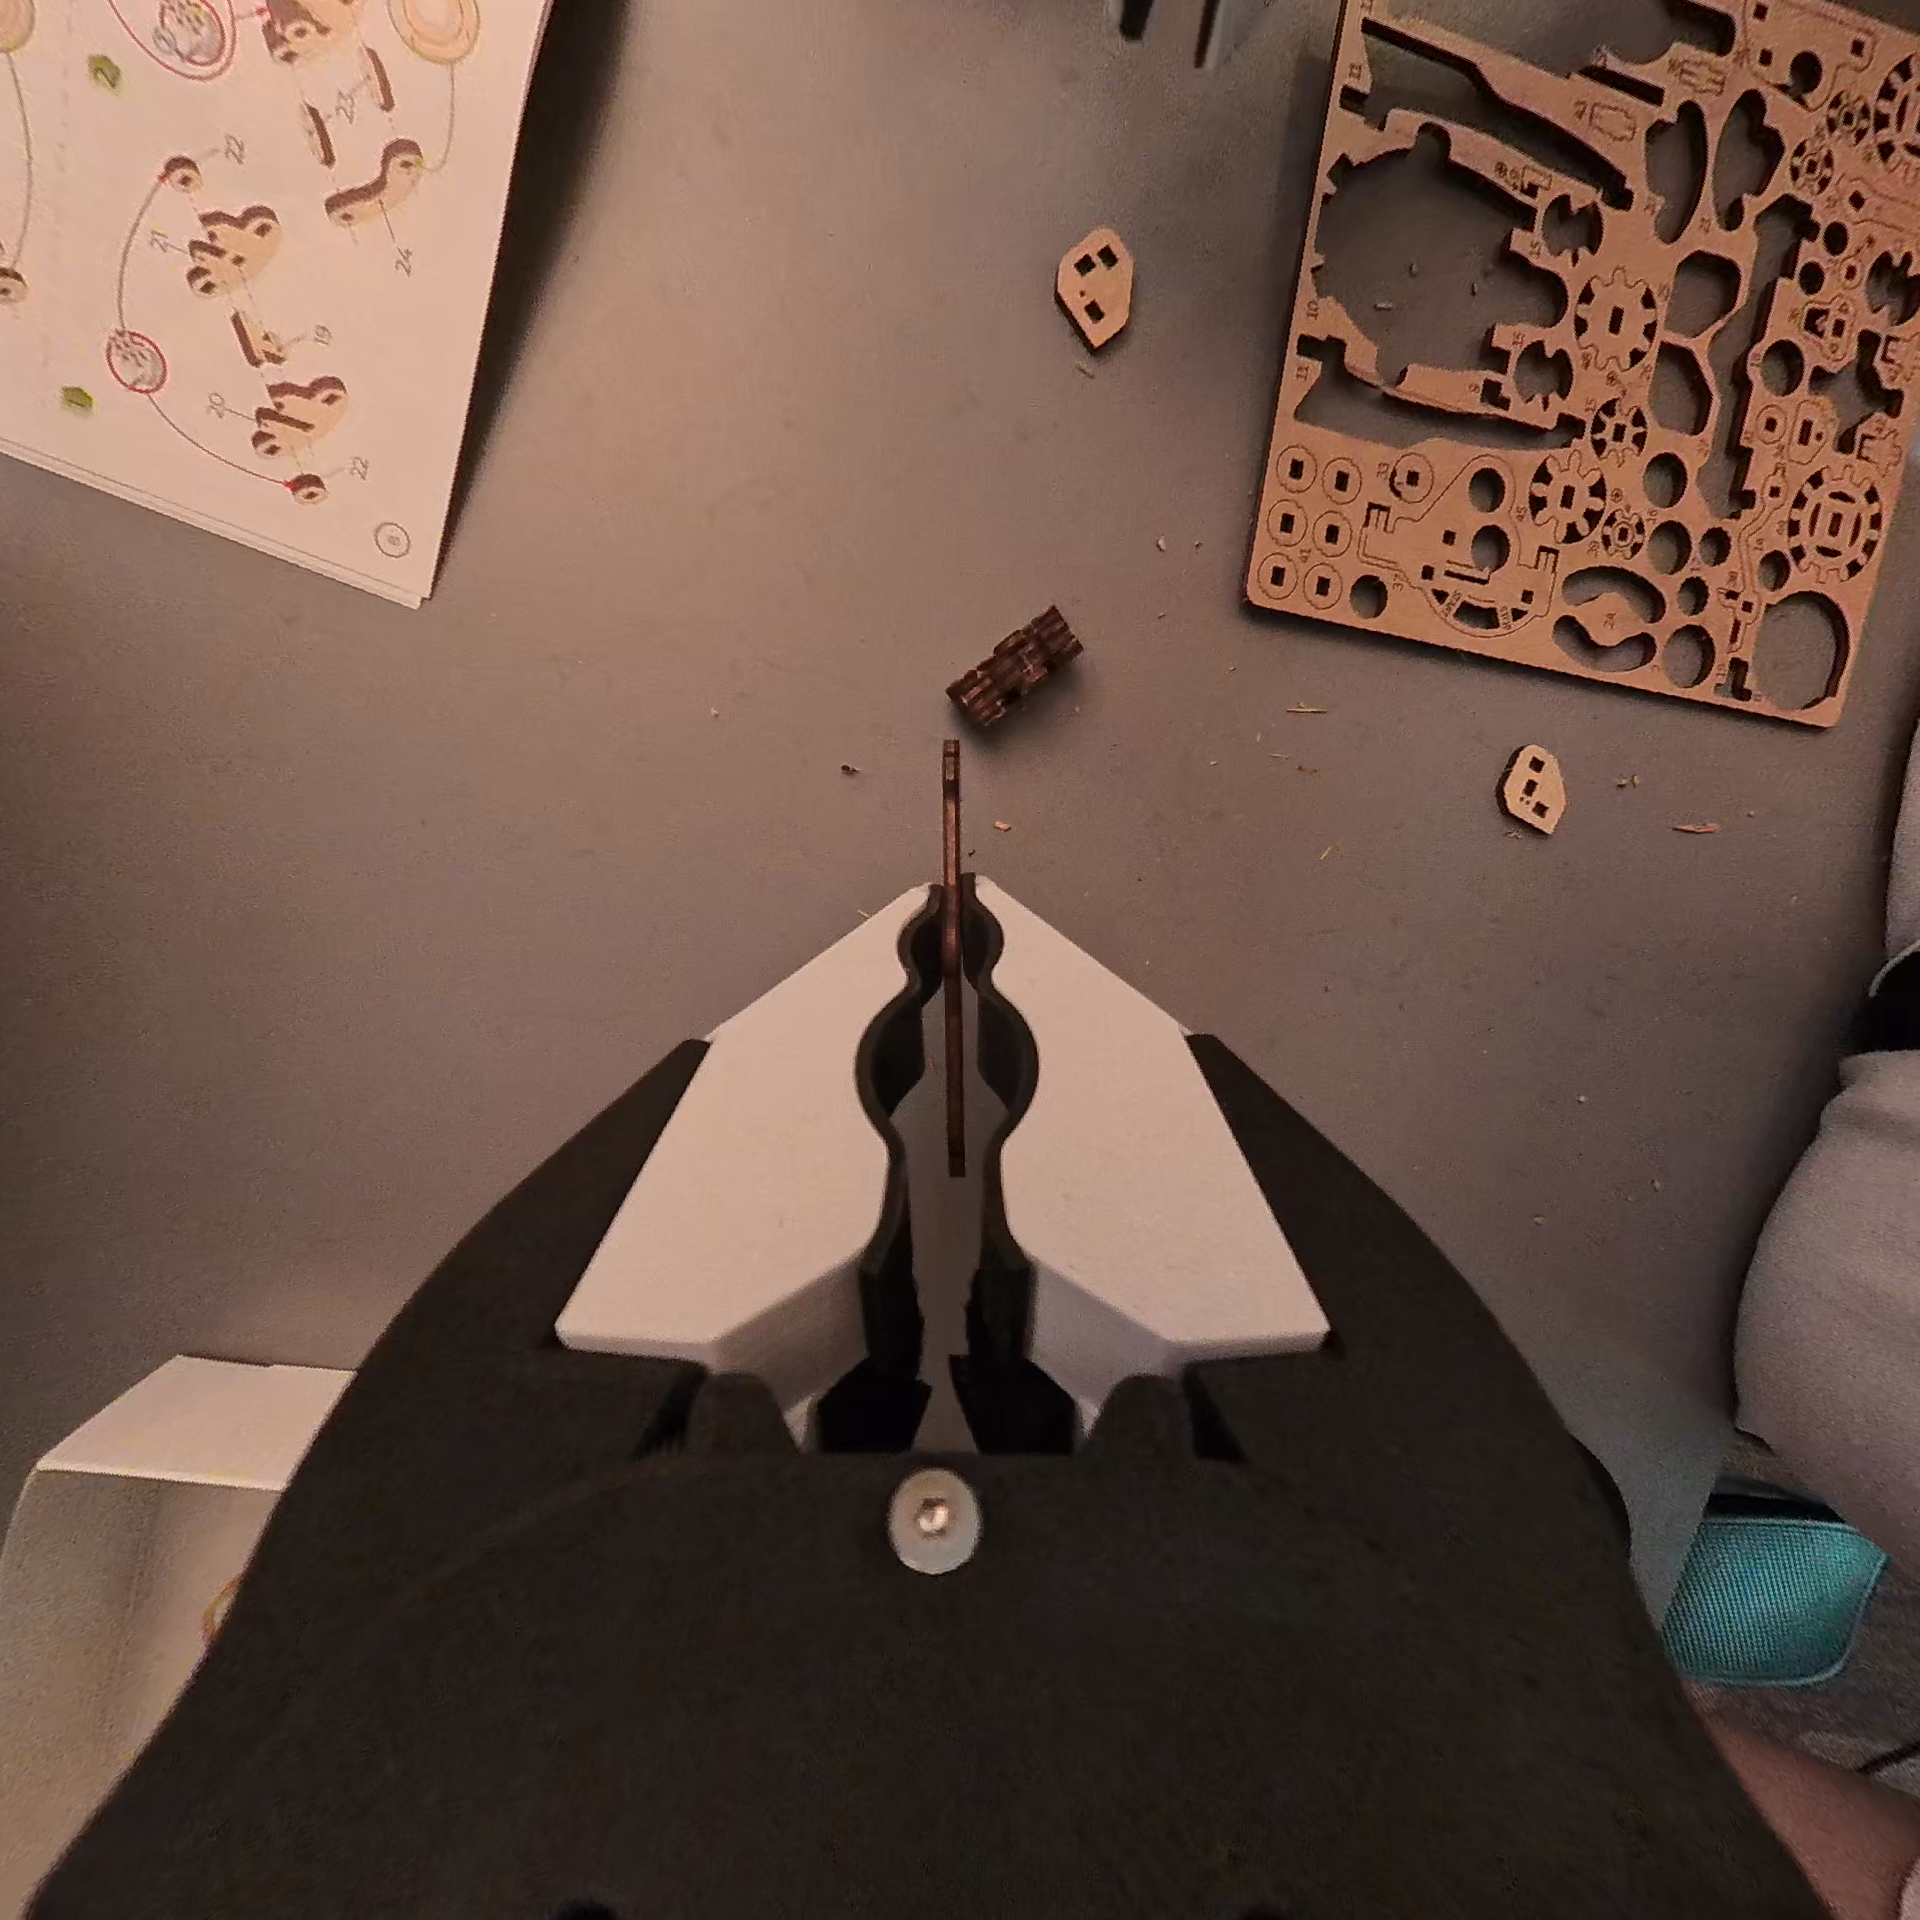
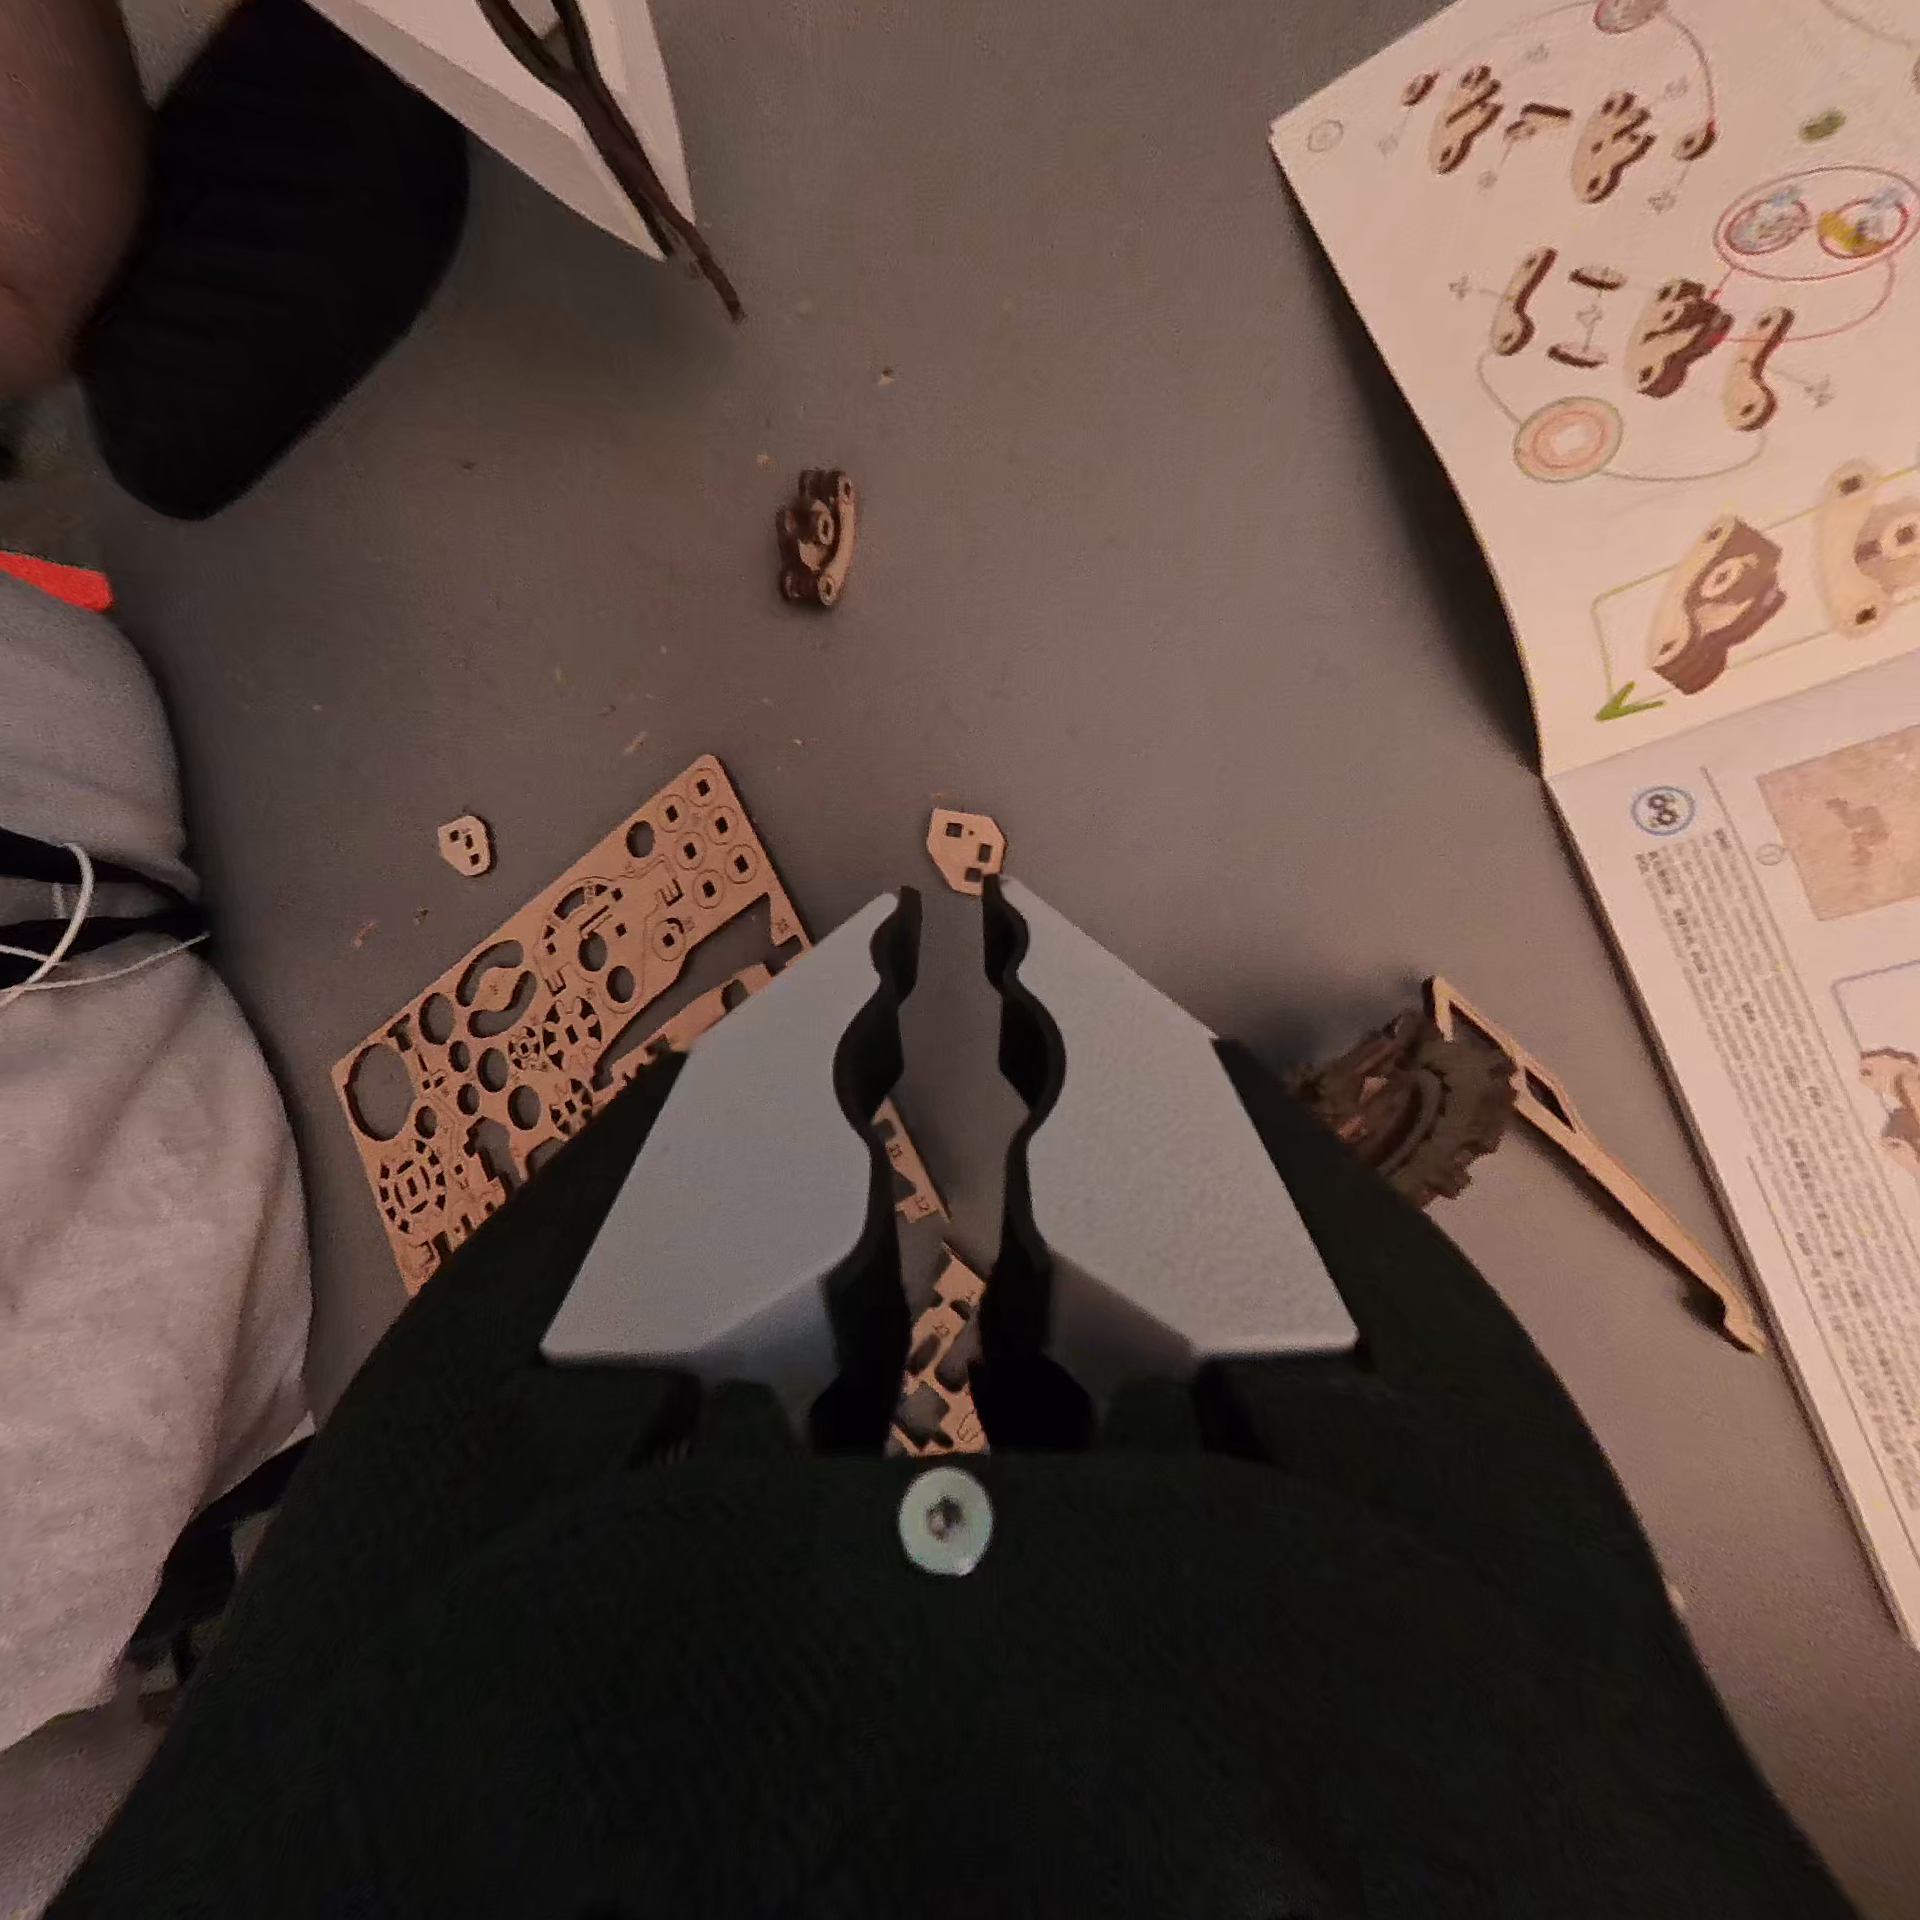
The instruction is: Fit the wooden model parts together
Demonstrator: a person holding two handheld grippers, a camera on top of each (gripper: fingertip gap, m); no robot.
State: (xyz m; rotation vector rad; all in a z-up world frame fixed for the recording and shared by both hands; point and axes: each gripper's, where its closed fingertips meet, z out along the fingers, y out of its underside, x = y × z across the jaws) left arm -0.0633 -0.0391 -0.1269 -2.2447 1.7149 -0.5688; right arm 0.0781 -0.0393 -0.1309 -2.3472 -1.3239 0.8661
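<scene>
a: what's the biggest thing on the grey table (image 1: 727,436)?

b: the open paper instruction booklet with drawings (image 2: 1683,582). next is the flat tan wooden sheet with lots of holes punched out (image 1: 1579,343). it lies well off to the side.

a: and the claws?

b: the left gripper (image 1: 952,894) is pressed together on a thin flat brown wooden piece (image 1: 951,831). we see that piece edge-on, standing up, poking out past the tips. the right gripper (image 2: 948,896) is spread a little and holds nothing. it hangs over a corner of the sheet, and a small tan wooden piece with square holes (image 2: 966,847) lies just past its tips.

a: where should the thin piece go?

b: my guess is the little dark wooden block made of stacked gear layers (image 1: 1016,665), lying near, just ahead of the held piece.

a: how to do it well?

b: i think the empty claw should hold the block so it can't slide. then line the thin edge up straight with the slot and push slowly. pushing it in crooked could snap it.
</scene>
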